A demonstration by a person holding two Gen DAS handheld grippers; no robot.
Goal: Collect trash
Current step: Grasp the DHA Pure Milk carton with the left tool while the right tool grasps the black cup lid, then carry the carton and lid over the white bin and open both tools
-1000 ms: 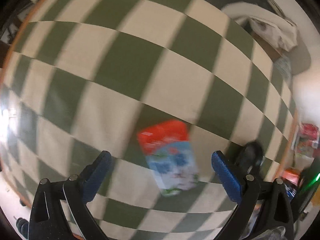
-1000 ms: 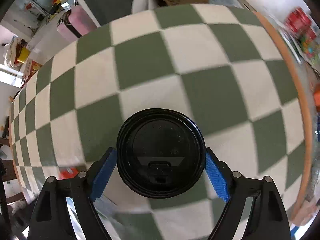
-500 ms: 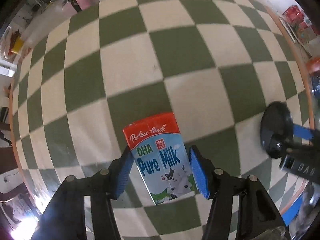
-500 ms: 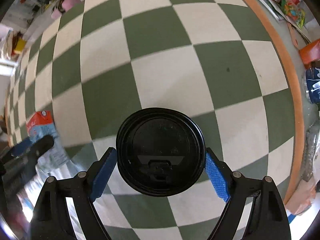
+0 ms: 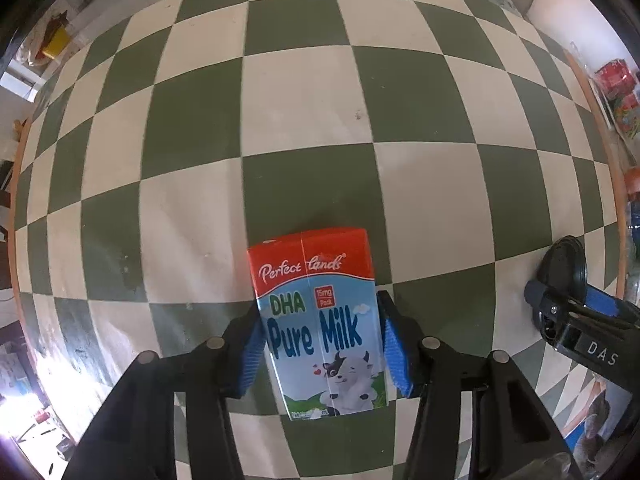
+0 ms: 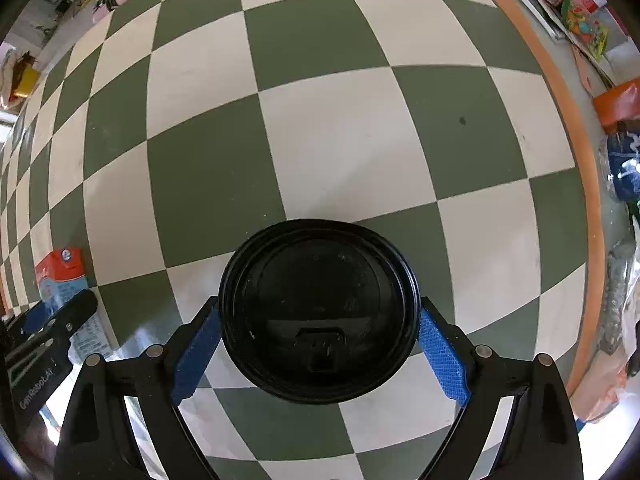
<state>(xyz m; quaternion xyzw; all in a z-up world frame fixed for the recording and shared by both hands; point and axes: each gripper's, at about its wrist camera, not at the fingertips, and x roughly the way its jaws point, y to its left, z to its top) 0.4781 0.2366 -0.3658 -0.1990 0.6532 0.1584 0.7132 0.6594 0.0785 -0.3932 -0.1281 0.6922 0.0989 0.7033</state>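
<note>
My left camera looks steeply down, close over the carton (image 5: pixel 320 320); my right camera does likewise over the cup (image 6: pixel 320 308); both share the checkered mat (image 5: pixel 304 120), each catching the other's load.

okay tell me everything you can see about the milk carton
The milk carton is a small rectangular box that looks like coated paperboard, red across the top with "Perfect Lands", pale blue below with "DHA Pure Milk" and a cartoon cow. It looks intact, with no dents showing. It sits between the blue pads of the left hand-held gripper, which press its two sides, over the green-and-cream checkered surface.
</note>
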